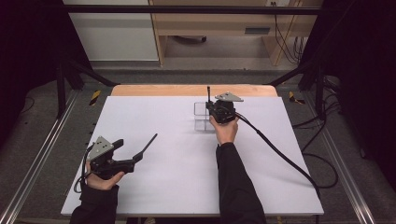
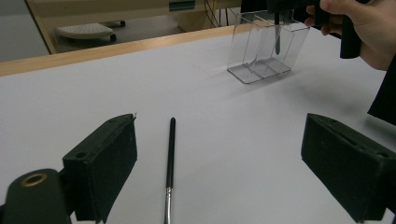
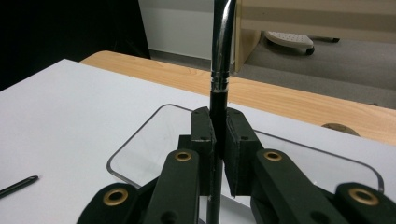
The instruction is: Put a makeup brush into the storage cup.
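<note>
Your right gripper (image 3: 218,154) clamps a black-and-chrome slender tool (image 3: 219,70) upright over the clear plastic compartment box (image 3: 140,149); lower it in. Your left gripper (image 2: 219,163) gapes, a second black slender tool (image 2: 170,158) lying between its jaws, next to grasp.

One black-handled brush (image 3: 219,70) with a silvery metal ferrule stands upright, clamped between the right tool's (image 3: 218,140) jaws over the clear box (image 2: 261,51). The box is a see-through plastic holder split into compartments, standing on the far side of the white counter (image 1: 177,154). A second brush (image 2: 170,158) lies flat on the counter, between the left tool's (image 2: 219,158) spread jaws and touching neither.
</note>
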The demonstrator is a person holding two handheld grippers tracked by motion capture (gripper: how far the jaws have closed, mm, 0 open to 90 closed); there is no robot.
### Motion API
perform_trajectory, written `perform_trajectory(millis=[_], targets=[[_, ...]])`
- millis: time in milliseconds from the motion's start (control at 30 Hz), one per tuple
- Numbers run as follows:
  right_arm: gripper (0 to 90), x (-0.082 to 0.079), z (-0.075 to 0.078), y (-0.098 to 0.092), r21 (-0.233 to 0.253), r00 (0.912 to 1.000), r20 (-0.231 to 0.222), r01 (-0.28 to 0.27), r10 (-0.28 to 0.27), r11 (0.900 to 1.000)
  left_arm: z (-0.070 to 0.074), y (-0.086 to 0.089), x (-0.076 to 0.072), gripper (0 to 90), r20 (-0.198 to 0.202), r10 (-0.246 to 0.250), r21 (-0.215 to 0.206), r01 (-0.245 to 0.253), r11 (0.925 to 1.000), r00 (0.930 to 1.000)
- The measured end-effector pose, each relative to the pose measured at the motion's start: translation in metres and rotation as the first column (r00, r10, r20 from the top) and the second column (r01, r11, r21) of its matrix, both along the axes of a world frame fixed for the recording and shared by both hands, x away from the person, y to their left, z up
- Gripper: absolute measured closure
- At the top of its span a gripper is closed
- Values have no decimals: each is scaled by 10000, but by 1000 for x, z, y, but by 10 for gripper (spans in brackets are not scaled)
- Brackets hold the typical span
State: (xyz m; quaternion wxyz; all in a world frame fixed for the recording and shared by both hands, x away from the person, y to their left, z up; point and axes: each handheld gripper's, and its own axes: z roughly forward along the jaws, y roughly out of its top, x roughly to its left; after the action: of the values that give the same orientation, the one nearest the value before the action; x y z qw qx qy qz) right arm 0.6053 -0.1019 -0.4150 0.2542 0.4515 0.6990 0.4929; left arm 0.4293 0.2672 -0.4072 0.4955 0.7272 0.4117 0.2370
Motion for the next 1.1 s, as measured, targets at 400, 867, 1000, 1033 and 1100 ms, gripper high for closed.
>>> perform_trajectory(millis=[400, 867, 1000, 1033, 1100], targets=[[835, -3, -7, -6, -110, 9998, -201, 57, -59, 9999, -1, -2, 0, 100, -30, -18, 48, 18, 10000, 10000], [744, -16, -1, -17, -238, 9994, -307, -140, 133, 9996, -1, -2, 1, 100, -55, -31, 79, 32, 10000, 10000], [716, -28, 8, -24, -38, 9993, -70, -370, 369, 9993, -1, -2, 0, 100, -48, -32, 97, 32, 9999, 10000], [701, -32, 10, -25, 86, 9988, -35, -496, 497, 9987, -1, -3, 0, 100, -48, -31, 108, 31, 9999, 10000], [673, -39, 14, -27, 156, 9976, -2, -699, 700, 9974, -1, -3, 0, 100, -51, -23, 138, 24, 9999, 10000]])
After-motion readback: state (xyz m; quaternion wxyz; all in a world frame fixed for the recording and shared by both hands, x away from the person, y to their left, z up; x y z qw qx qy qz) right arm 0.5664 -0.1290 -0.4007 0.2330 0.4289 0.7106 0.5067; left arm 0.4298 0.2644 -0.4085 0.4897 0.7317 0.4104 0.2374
